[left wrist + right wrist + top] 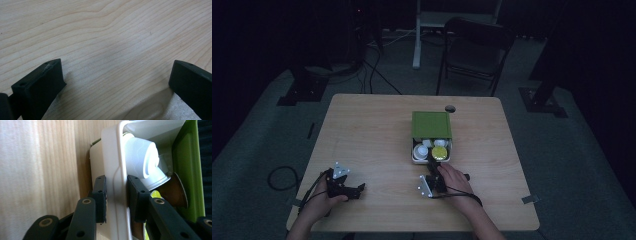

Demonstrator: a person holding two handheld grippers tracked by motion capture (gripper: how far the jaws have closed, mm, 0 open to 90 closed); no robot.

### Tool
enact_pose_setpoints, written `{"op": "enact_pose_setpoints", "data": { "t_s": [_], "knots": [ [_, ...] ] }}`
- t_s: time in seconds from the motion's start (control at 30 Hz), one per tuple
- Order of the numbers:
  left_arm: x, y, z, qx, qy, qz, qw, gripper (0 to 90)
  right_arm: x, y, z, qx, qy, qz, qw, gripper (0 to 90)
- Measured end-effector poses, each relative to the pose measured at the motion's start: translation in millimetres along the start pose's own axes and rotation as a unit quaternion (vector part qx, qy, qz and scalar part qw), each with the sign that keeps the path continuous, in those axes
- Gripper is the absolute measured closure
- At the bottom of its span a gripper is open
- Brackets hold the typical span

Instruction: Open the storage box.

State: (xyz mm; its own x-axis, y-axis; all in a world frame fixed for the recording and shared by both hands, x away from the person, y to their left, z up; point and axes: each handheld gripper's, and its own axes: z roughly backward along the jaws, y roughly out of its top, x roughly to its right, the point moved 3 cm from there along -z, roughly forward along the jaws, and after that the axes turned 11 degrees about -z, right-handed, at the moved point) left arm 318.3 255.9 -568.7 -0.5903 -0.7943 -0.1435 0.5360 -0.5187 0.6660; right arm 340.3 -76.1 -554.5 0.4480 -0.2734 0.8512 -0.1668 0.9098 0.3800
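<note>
A green box (pixel 432 125) stands right of the table's middle, and its white drawer (pixel 416 159) is pulled out toward me. In the drawer lie several coffee capsules, among them a yellow one (pixel 439 153), a white one (pixel 142 160) and a brown one (pixel 175 191). My right gripper (pixel 432 171) is at the drawer's front. In the right gripper view its jaws are shut on the drawer's front wall (pixel 111 150), one pad outside and one inside. My left gripper (pixel 357 190) rests near the table's front left, open, with bare wood between its jaws (pixel 117 72).
A small dark round thing (pixel 450 108) sits on the table just behind the green box. A folding chair (pixel 477 47) and stand legs are on the floor beyond the far edge. A cable loop (pixel 282 177) lies on the floor at left.
</note>
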Motion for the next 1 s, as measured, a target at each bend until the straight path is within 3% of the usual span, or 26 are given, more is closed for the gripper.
{"op": "enact_pose_setpoints", "data": {
  "t_s": [0.33,1.0],
  "knots": [
    [0.0,0.0,0.0,0.0,0.0,0.0,1.0,0.0,-4.2,2.1,12.2,0.001,0.008,0.021,0.9998,71.5],
    [0.1,0.1,-0.1,0.001,0.0,0.001,1.0,0.0,-14.5,4.2,35.3,0.007,0.023,0.035,0.9991,72.2]
  ]
}}
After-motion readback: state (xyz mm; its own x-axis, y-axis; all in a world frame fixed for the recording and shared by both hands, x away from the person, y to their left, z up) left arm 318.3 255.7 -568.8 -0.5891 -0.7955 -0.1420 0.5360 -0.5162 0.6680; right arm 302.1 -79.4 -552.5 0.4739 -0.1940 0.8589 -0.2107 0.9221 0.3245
